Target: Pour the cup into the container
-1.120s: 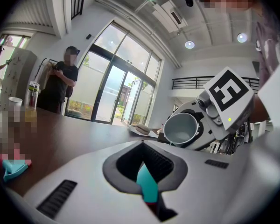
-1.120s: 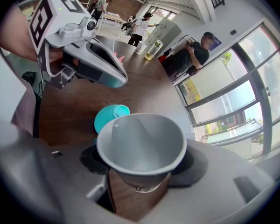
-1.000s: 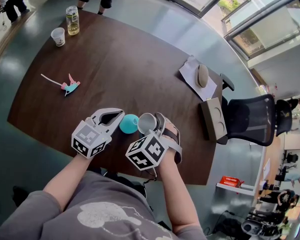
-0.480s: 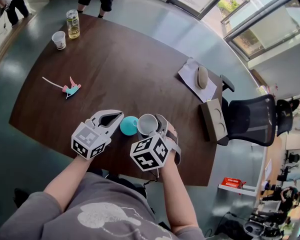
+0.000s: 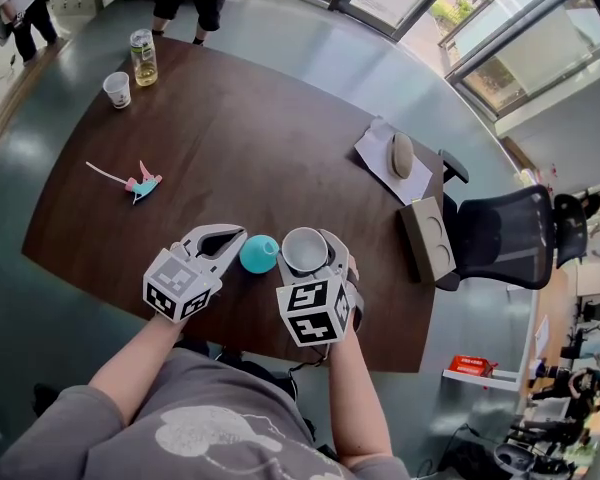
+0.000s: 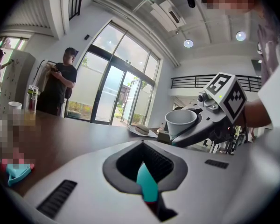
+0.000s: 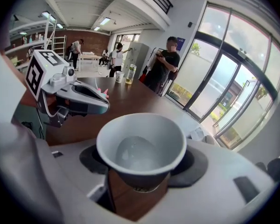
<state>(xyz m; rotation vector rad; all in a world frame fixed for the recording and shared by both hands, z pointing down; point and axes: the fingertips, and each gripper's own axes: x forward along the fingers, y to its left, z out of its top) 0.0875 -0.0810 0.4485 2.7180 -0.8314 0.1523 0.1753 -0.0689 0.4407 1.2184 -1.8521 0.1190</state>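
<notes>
A white paper cup [image 5: 303, 247] is clamped upright in my right gripper [image 5: 308, 260], near the table's front edge. A little clear liquid lies in the cup's [image 7: 141, 146] bottom. Just left of it is a teal round container [image 5: 259, 253]. My left gripper [image 5: 230, 238] reaches the container's left edge with its tips. In the left gripper view its jaws are closed on a thin teal strip of the container [image 6: 147, 188]. That view also shows the cup [image 6: 181, 121] raised to the right, level with the jaws.
The dark wooden table [image 5: 250, 138] carries a second paper cup [image 5: 116, 88] and a jar of yellowish liquid [image 5: 143, 53] at the far left, and a pink and teal toy [image 5: 138, 180]. A paper with a grey object [image 5: 395, 153], a box [image 5: 427, 238] and an office chair [image 5: 505, 238] stand right.
The right gripper has turned and shifted slightly right, so the cup's mouth now faces straight up. The left gripper and the teal container have stayed in place.
</notes>
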